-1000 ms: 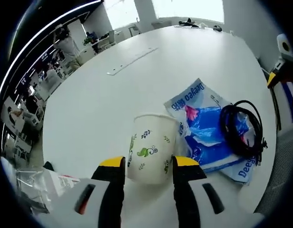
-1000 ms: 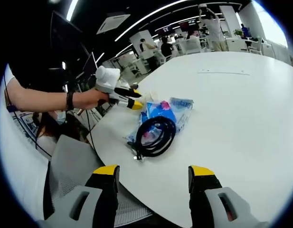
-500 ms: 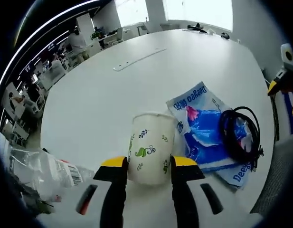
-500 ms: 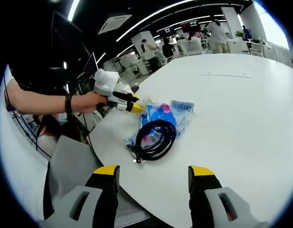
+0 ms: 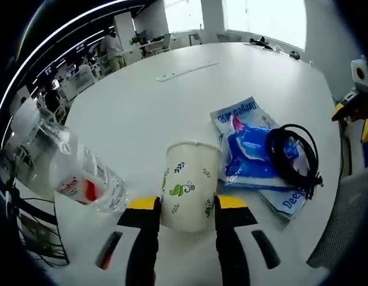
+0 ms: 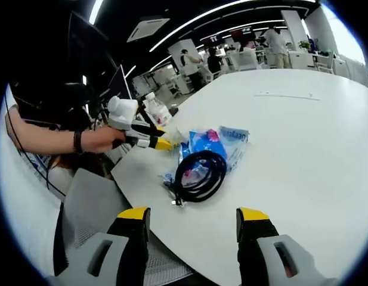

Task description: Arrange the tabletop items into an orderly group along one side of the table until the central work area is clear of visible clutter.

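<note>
the paper cup (image 5: 188,187) is cream white with green leaf sprigs printed on it. the plastic bag (image 5: 253,156) is blue and white with a pink splash and blue lettering. the coiled cable (image 6: 200,174) is black. the bottle (image 5: 82,173) is clear with a red and white label. the table (image 6: 303,137) is plain white. both grippers' jaws are black with yellow tips.

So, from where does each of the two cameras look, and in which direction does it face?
Left gripper view: rides the left gripper, looking across the white table; its fingers clamp a paper cup.
Right gripper view: rides the right gripper off the table's edge, fingers apart, facing the person's hand.
Shared: black cable, blue packet, plastic bottle.
</note>
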